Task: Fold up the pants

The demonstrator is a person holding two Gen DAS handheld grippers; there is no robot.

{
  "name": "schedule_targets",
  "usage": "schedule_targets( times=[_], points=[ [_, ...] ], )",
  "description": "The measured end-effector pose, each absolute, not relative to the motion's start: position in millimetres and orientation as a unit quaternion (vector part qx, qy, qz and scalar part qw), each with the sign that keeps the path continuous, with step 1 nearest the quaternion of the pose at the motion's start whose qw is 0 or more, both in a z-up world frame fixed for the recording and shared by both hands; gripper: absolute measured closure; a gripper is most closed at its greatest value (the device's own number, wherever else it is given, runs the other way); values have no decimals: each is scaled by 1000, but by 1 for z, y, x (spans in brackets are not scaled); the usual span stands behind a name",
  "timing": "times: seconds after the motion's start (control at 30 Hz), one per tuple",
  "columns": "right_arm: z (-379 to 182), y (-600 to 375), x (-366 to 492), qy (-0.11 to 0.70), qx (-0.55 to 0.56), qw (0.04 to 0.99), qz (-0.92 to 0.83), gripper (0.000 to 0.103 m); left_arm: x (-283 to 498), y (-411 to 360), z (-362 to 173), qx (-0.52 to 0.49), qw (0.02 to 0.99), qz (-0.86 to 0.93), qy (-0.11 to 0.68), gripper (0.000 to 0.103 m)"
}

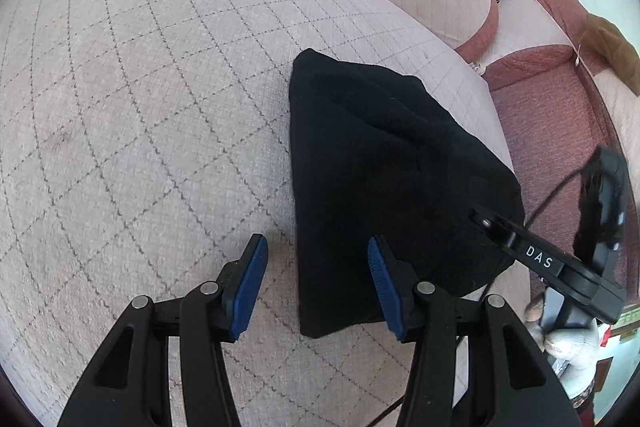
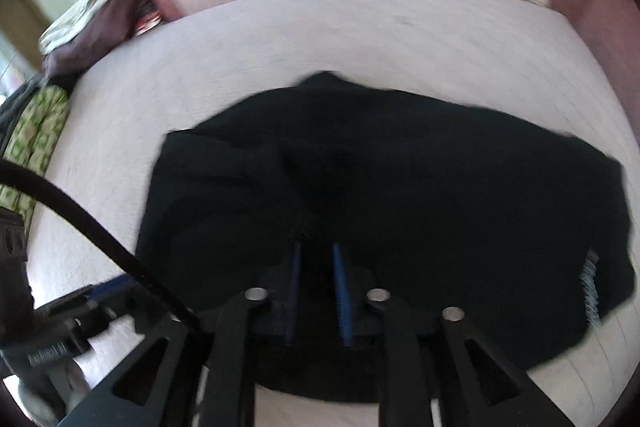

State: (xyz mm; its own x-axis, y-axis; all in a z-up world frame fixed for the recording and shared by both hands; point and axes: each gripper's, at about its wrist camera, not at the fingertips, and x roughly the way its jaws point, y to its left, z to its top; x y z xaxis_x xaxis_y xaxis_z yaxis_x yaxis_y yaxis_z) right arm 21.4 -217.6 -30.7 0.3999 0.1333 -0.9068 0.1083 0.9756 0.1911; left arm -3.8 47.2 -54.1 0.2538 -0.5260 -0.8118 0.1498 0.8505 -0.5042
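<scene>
Here the quilted cushion (image 1: pixel 140 87), pale with a stitched diamond grid, serves as the folding surface; it looks like part of a sofa, with red-brown upholstery (image 1: pixel 552 99) beyond its right edge. Broad and flat, so cloth can be laid out and pressed on it.

The black pants (image 1: pixel 392 167) lie on the cushion toward its right edge, already gathered into a compact, roughly folded bundle with a rounded far corner. Layers are hard to separate, the fabric being uniformly dark. Judgement: folding is well along; a last fold or a squaring-up remains.

Right gripper (image 2: pixel 316 259): low over the near edge of the pants, jaws narrowed to a slim gap, dark fabric directly beneath and between them. Whether cloth is actually pinched, I cannot tell; this view is motion-blurred. The position suits lifting or pressing that edge.

Left gripper (image 1: pixel 316 283): jaws wide apart, holding nothing, straddling the bundle's left edge above the cushion, probably placed to take or steady that side.
</scene>
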Motion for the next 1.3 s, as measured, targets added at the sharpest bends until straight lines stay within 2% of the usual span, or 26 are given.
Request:
schedule_targets(
  times=[0.17, 0.33, 0.4, 0.47, 0.5, 0.53, 0.6, 0.67, 0.8, 0.93, 1.07, 1.13, 1.3],
  points=[
    [-28, -259, 5, 549, 87, 828, -75, 83, 0, 25, -53, -151, 779, -207, 572, 58],
    [18, -234, 19, 481, 167, 859, 54, 82, -5, 18, -54, -131, 786, -204, 569, 58],
    [12, -219, 36, 494, 215, 835, 115, 81, -5, 14, -52, -125, 789, -201, 567, 58],
    [-3, -205, 51, 513, 227, 816, 138, 73, -5, 12, -52, -121, 789, -202, 567, 58],
    [-12, -202, 58, 523, 220, 813, 131, 67, -5, 12, -52, -122, 787, -204, 569, 58],
    [-23, -200, 69, 537, 210, 809, 112, 66, -4, 13, -51, -125, 784, -206, 572, 58],
    [-33, -207, 82, 532, 187, 824, 46, 73, -3, 15, -50, -135, 779, -210, 575, 58],
    [-21, -221, 79, 490, 190, 851, -2, 69, -3, 19, -48, -138, 779, -212, 574, 58],
    [-1, -240, 49, 461, 217, 860, 15, 65, -7, 15, -32, -97, 812, -191, 543, 58],
    [10, -245, -15, 451, 186, 873, 29, 51, -18, 1, -21, -40, 847, -159, 506, 58],
    [9, -268, -84, 441, 158, 883, 27, 49, -37, -18, -9, 33, 884, -115, 452, 57],
    [5, -279, -109, 438, 148, 887, 16, 43, -46, -25, -4, 60, 895, -101, 431, 55],
    [-15, -308, -126, 429, 170, 887, -6, 43, -68, -44, 13, 109, 907, -75, 400, 50]
  ],
)
